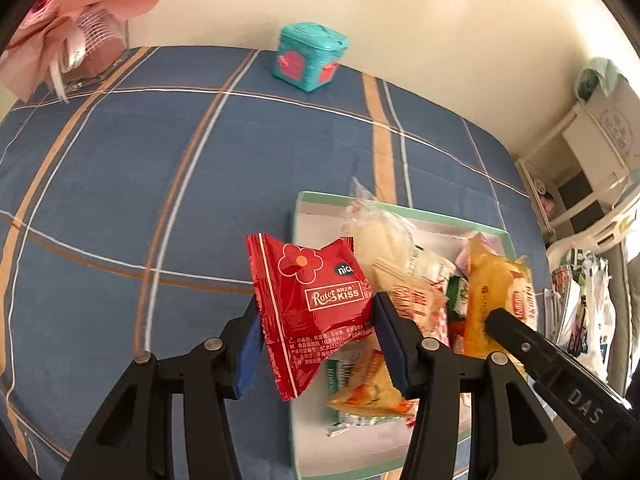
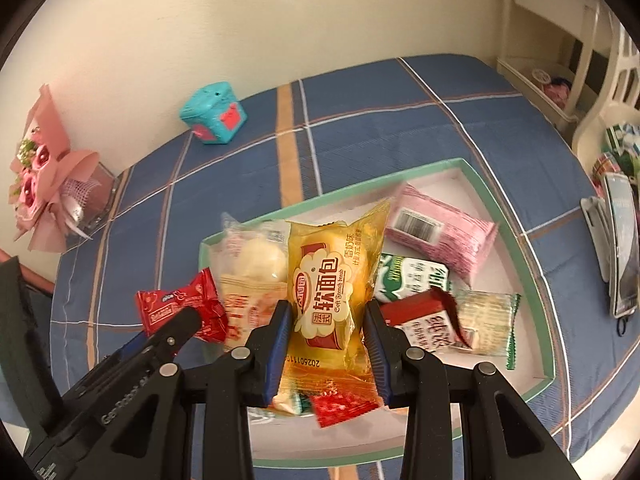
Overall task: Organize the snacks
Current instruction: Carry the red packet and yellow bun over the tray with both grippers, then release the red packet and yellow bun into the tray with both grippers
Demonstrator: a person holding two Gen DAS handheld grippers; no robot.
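While both packets hang above the tray (image 2: 516, 216), the left gripper (image 1: 316, 344) pinches a red snack packet (image 1: 310, 300) by its sides and the right gripper (image 2: 326, 346) clamps a yellow bread packet (image 2: 332, 288), presumably for sorting.

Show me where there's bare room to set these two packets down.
Bare blue bedspread stretches between the green-rimmed tray, the teal box and the pink bouquet. Inside the tray, only the near white floor is free; its middle is heaped with snacks.
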